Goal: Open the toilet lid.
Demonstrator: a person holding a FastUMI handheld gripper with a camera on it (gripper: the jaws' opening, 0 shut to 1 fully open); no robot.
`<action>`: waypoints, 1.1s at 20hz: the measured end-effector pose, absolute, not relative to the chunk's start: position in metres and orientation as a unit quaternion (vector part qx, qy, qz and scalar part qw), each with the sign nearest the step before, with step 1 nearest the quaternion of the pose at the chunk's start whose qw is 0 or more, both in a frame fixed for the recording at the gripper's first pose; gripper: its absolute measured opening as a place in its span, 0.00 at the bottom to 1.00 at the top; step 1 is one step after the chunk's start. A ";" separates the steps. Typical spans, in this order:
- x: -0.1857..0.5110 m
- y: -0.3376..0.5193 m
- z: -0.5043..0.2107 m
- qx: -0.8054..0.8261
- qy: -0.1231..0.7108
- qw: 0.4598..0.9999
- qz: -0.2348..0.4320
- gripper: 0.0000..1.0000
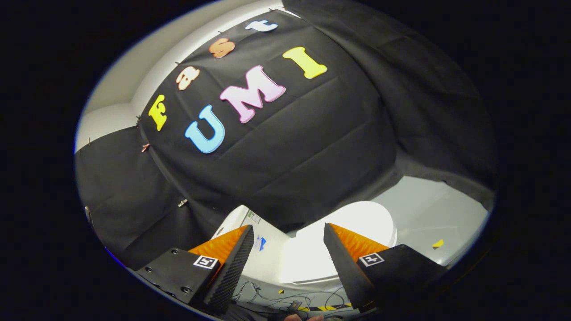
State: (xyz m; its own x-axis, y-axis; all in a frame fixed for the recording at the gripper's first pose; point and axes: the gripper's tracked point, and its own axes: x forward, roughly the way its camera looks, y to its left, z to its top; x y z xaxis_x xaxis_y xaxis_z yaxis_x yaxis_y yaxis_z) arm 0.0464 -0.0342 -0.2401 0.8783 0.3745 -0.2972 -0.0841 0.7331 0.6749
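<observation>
A white toilet stands below and beyond the fingers, seen from above with the view tilted. Its lid [357, 225] lies down flat over the bowl, its rounded front end showing past the right finger. The white tank [250, 225] sits behind the left finger against the black cloth. My gripper [290, 229] hangs in the air above the toilet, well clear of the lid, with its two fingers spread wide and nothing between them.
Black cloth walls rise behind and beside the toilet. Pale grey floor [428, 214] lies beyond the lid, with a small yellow tape mark [438, 243]. Loose cables [285, 301] and striped tape lie on the floor below the fingers.
</observation>
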 end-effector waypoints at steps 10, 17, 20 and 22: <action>0.026 -0.066 -0.423 0.441 0.359 0.818 0.087 0.99; 0.015 -0.080 -0.517 0.454 0.433 0.778 0.033 0.99; 0.016 -0.083 -0.543 0.475 0.448 0.757 0.022 0.99; 0.018 -0.080 -0.558 0.491 0.454 0.743 0.019 0.99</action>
State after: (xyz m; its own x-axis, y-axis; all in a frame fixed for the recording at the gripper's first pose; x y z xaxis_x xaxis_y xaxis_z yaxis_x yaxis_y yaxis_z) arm 0.0183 -0.0800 -0.5581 0.5863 0.4750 -0.6562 0.4179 0.5166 0.7473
